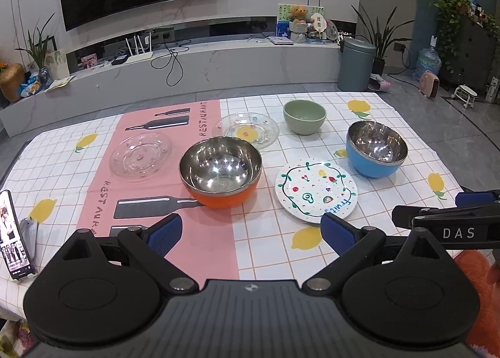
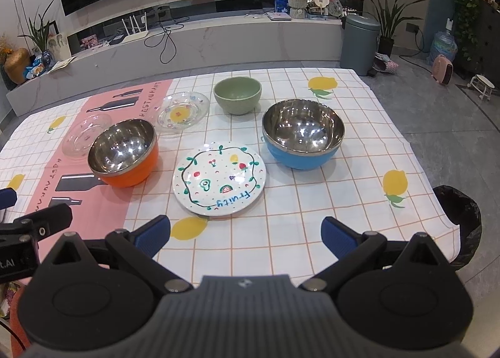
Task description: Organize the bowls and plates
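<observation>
Both grippers, left [image 1: 251,234] and right [image 2: 245,233], hover spread and empty at the table's [image 2: 359,208] near edge; nothing gathered yet, next reach likely the painted plate [image 2: 219,178]

You've got orange bowl [image 1: 220,167], blue bowl [image 1: 376,150], green bowl [image 1: 304,116]; white plate [image 1: 315,190] w/ fruit doodles; lemon-check cloth [image 1: 390,108].
</observation>
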{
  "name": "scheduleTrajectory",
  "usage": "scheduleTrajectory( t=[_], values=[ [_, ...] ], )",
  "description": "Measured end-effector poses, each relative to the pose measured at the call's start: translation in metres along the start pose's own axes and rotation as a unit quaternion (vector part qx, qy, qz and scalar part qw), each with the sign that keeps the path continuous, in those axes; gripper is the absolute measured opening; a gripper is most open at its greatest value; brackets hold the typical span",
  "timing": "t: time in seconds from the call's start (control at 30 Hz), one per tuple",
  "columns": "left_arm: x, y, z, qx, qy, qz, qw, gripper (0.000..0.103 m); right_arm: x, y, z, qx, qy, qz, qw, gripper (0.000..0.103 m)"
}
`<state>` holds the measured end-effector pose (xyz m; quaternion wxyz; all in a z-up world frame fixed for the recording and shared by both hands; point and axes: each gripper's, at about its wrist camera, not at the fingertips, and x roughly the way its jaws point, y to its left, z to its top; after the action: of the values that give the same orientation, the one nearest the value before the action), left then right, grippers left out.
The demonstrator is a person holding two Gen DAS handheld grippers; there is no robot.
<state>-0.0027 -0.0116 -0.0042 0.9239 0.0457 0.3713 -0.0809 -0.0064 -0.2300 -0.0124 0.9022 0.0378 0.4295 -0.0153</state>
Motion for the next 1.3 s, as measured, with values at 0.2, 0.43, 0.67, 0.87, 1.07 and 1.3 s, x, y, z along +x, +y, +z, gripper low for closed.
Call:
scheduleTrajectory(
  t=[0.2,0.43,0.67,0.87,1.07,1.3],
  values=[
    [0.000,-0.001,0.000,0.001,0.000,-0.002,1.0000,0.103,0.000,-0.001,0.000,0.001,-0.001,-0.002,1.000,0.100],
    [0.000,-0.002,0.000,0.000,0.000,-0.002,1.0000,0.103,0.000,-0.002,0.000,0.001,-0.001,-0.003,1.000,0.100],
    [0.000,-0.001,0.001,0.000,-0.001,-0.004,1.0000,0.103,-0.001,-0.003,-0.001,-0.001,-0.002,-0.003,1.000,0.100],
    [0.000,-0.002,0.001,-0.003,-0.001,-0.008,1.0000,0.103,0.000,-0.003,-0.002,0.000,0.000,-0.004,1.000,0.100],
    [0.001,0.004,-0.003,-0.020,-0.007,-0.024,0.9995,0.103,0.002,-0.004,-0.003,0.000,0.002,-0.003,1.000,0.100],
    [0.001,0.020,-0.009,-0.072,-0.067,-0.071,0.9926,0.103,0.007,-0.009,-0.011,-0.016,-0.037,0.009,0.999,0.100]
  ],
)
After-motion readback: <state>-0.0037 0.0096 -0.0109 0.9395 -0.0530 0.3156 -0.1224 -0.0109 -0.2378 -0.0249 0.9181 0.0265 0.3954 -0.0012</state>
